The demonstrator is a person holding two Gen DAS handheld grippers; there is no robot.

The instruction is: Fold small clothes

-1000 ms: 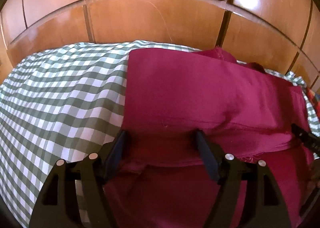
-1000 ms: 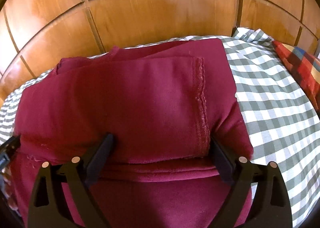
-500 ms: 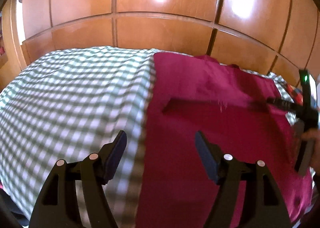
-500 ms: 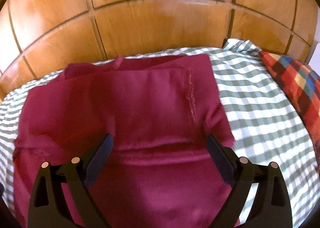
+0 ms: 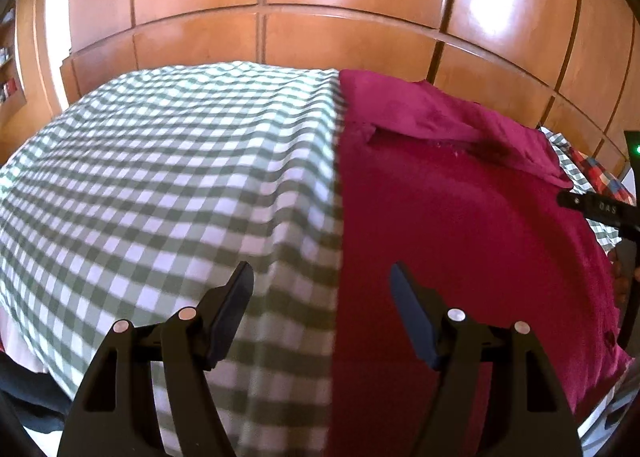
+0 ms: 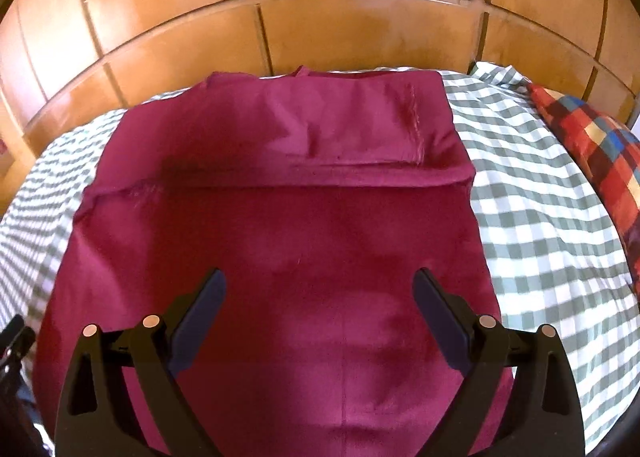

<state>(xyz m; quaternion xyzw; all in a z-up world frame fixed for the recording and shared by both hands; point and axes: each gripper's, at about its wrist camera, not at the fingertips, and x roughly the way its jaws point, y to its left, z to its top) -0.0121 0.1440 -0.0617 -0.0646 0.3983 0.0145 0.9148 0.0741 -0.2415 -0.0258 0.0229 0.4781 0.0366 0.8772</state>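
Both sets of tongs pulled back and lifted off the maroon garment (image 6: 280, 241), where a second ago each pair straddled a raised fold of the cloth right at the fingertips. Left tongs (image 5: 322, 289) now gaping wide with nothing between them, hanging over the line where the garment's left edge meets the checked bedsheet (image 5: 160, 185). Right tongs (image 6: 318, 297) likewise spread and empty, centred above the near half of the garment. Probably means one fold just laid down and released: far portion doubled toward the viewer, forming a flap (image 6: 320, 129) that ends in a straight crosswise edge with a thin shadow beneath. Likely next, judging by the shape, a second fold to bring the long near panel up or the sides in.

Garment lying flat on the bed, toward its right side in the left wrist view, running from near the wooden panelling (image 6: 320, 17) down past the bottom of the frame. Fabric matte, soft, slightly fuzzy like a knit or fleece; stitched seam running down the flap's right side, a few loose threads at its left corner. Sheet a thin green-and-white gingham, gently rippled. Bright red, blue and yellow plaid cushion (image 6: 600, 153) at the far right. Panelling glossy, orange-brown, catching window glare
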